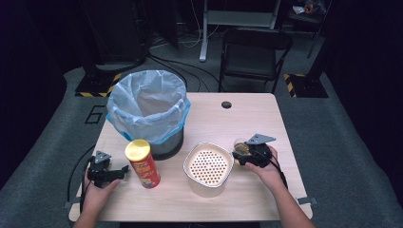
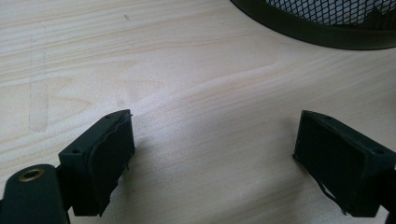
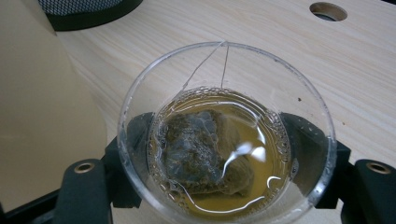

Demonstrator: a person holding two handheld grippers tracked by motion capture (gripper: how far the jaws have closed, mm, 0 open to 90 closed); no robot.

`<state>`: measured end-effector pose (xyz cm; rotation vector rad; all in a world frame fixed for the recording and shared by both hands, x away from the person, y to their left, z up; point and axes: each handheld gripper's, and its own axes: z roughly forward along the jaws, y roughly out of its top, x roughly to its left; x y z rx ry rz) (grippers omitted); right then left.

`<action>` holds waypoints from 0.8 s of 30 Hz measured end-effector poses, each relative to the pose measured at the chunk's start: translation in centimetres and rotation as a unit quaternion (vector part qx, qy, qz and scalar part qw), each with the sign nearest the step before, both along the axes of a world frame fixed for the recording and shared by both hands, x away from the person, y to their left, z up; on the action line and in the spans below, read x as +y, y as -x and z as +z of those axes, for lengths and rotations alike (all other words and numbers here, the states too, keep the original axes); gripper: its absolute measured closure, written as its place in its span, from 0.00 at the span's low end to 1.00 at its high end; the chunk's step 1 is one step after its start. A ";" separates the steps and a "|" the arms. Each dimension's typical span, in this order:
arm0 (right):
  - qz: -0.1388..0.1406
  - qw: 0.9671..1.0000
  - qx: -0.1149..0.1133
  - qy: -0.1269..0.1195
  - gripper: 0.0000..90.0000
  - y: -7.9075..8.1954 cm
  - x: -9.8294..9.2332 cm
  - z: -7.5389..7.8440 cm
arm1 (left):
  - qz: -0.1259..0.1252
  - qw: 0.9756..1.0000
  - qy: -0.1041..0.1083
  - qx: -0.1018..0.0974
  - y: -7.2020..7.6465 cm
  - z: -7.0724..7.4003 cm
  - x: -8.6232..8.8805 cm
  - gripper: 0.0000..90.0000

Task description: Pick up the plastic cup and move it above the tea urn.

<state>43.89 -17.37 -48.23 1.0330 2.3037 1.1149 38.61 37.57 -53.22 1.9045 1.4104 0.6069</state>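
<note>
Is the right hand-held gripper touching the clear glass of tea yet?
Touching: the right gripper view shows the right hand-held gripper with both black jaws against the clear glass of tea.

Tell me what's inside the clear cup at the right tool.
The clear cup holds amber liquid with a soaked tea bag, its string running up to the rim. The cup bottom under the bag is covered.

Looks like a lab / recording studio setup

Lone wooden desk (image 1: 247, 118) on grey carpet, dark walls, cables (image 1: 180, 66) across the floor, hazard-striped stand bases (image 1: 97, 88), a folding chair (image 1: 254, 52) behind.

Dim room, lit table — soft shadows
</note>
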 end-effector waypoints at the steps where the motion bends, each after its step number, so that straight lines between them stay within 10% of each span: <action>1: 0.000 1.000 0.000 0.000 0.33 0.0 0.0 0.0 | 0.000 1.000 0.000 0.000 0.0 0.0 0.0 0.13; 24: 0.002 1.000 -0.014 0.006 0.39 0.0 0.2 0.2 | 0.000 1.000 0.000 0.000 0.0 0.0 0.0 0.13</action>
